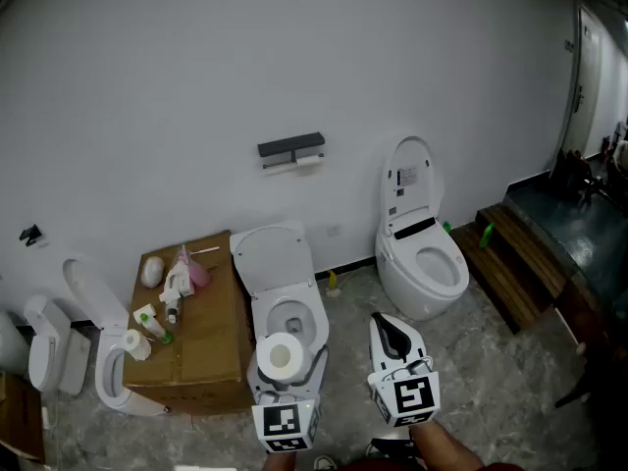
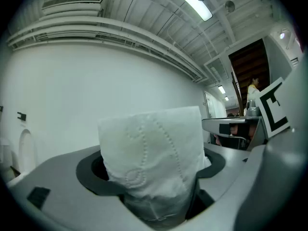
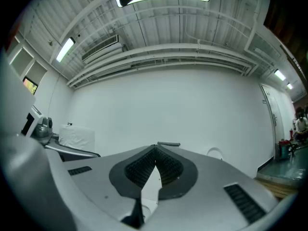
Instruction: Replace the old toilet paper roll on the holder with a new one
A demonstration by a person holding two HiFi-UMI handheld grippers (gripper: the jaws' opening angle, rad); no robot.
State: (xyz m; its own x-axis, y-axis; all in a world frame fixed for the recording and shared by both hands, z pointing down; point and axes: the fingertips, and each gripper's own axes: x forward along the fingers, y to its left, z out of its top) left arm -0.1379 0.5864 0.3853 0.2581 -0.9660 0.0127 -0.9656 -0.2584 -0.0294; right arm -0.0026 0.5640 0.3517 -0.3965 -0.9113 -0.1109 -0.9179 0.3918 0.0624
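The dark wall holder (image 1: 291, 149) carries the old roll (image 1: 307, 161), a thin white one, high on the white wall; in the right gripper view the holder (image 3: 168, 144) shows just past the jaw tips. My left gripper (image 1: 287, 369) is low in the head view, shut on a full new toilet paper roll (image 1: 282, 353) that stands upright between its jaws. In the left gripper view the new roll (image 2: 151, 153) fills the gap between the pads. My right gripper (image 1: 386, 322) is beside it, shut and empty, jaws (image 3: 155, 150) meeting at the tips.
An open white toilet (image 1: 280, 292) stands straight ahead below the holder, another (image 1: 422, 253) to the right, a third (image 1: 98, 351) at far left. A cardboard box (image 1: 211, 332) with bottles and small items sits left of the middle toilet. Wooden steps (image 1: 510, 263) lie at right.
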